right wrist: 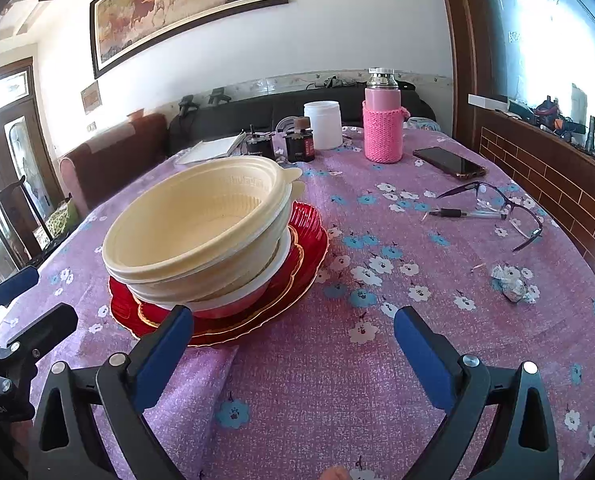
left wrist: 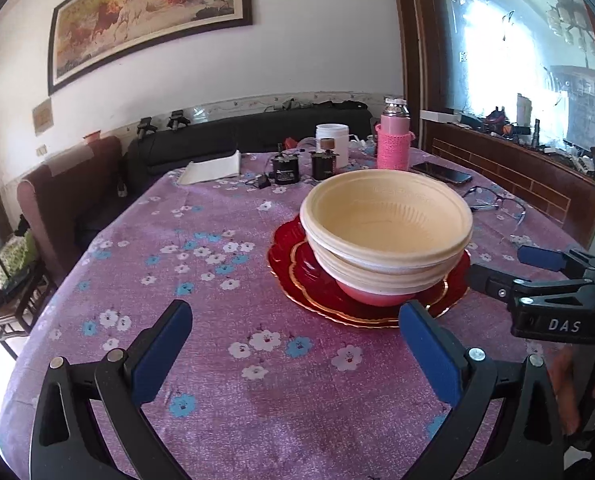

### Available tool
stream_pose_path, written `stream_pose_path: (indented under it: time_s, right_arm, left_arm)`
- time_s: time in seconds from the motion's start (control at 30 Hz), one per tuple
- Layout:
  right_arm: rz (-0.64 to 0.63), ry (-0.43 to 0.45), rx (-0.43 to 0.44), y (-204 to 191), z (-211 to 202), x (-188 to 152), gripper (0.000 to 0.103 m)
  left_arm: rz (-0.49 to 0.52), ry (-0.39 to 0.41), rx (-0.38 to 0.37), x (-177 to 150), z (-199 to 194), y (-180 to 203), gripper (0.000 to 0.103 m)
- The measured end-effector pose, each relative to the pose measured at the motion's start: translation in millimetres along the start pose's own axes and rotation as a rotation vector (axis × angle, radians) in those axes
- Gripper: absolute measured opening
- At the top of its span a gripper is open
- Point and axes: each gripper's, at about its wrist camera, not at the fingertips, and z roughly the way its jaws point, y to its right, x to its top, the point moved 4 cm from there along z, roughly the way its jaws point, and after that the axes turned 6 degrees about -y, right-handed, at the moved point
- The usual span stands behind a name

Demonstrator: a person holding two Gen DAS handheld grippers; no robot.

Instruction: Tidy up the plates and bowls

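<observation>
A stack of cream bowls [left wrist: 387,220] sits in a pink bowl [left wrist: 371,295] on stacked red plates with gold rims [left wrist: 297,276], on the purple flowered tablecloth. The same stack of cream bowls [right wrist: 195,232] and red plates [right wrist: 305,236] shows in the right wrist view. My left gripper [left wrist: 295,330] is open and empty, just in front and left of the plates. My right gripper [right wrist: 293,330] is open and empty, its left finger [right wrist: 173,328] close to the plates' near rim. The right gripper also shows in the left wrist view [left wrist: 537,268].
At the table's far side stand a pink flask [right wrist: 382,120], a white jar [right wrist: 323,124], small dark bottles [right wrist: 299,144] and a notepad [right wrist: 213,148]. A phone [right wrist: 449,162], glasses [right wrist: 497,204], a pen [right wrist: 465,213] and crumpled foil [right wrist: 511,282] lie to the right.
</observation>
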Motion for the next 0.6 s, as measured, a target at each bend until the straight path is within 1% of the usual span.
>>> stream_pose_path:
  time_s: [0.03,0.17,0.23,0.33,0.6]
  right_arm:
    - [0.001,0.002,0.005,0.0,-0.5,-0.4,0.102]
    - [0.005,0.0,0.013,0.8,0.3,-0.6,0.102]
    - [0.007,-0.001,0.014,1.4,0.5,-0.7,0.102]
    - [0.008,-0.003,0.017,1.3,0.7,-1.0,0.102]
    - [0.011,-0.005,0.02,1.1,0.3,-1.7,0.102]
  left_arm:
    - [-0.001,-0.003,0.029,-0.2,0.2,-1.3,0.103]
    - [-0.007,-0.034,0.049,-0.8,4.2,-7.1,0.103]
    - [-0.019,-0.033,0.08,-1.1,3.5,-10.7,0.103]
    - [-0.008,-0.027,0.115,-2.4,1.9,-10.1,0.103]
    - [0.036,-0.032,0.135,-3.5,1.9,-4.2,0.103]
